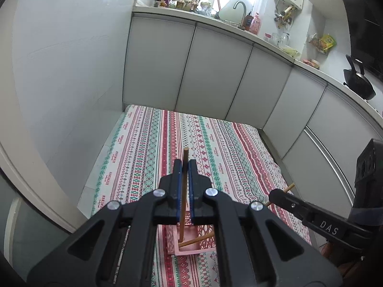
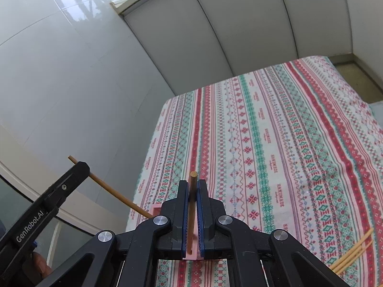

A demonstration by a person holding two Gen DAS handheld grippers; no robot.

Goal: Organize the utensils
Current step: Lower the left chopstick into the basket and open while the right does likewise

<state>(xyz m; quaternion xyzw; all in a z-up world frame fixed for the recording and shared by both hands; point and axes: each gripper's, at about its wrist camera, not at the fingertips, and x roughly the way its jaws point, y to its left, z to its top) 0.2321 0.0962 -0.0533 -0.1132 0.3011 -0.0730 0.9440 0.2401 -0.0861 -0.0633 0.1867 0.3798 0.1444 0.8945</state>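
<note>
Left hand-held gripper [image 1: 184, 167] clamped shut on a wooden chopstick [image 1: 183, 198], lower tip inside the pink holder [image 1: 189, 248] at 6 o'clock on the desk [image 1: 148, 148]. Right hand-held gripper [image 2: 192, 187] pinching a second chopstick [image 2: 191, 215]. Loose chopsticks [image 2: 352, 254] lying at 4 o'clock.

On the side of the right gripper [image 1: 275, 195] stand the white letters "DAS". The left gripper [image 2: 80, 167] carries "GenRobot.AI". The striped tablecloth [image 2: 275, 143] repeats the small word "HANDMADE".
</note>
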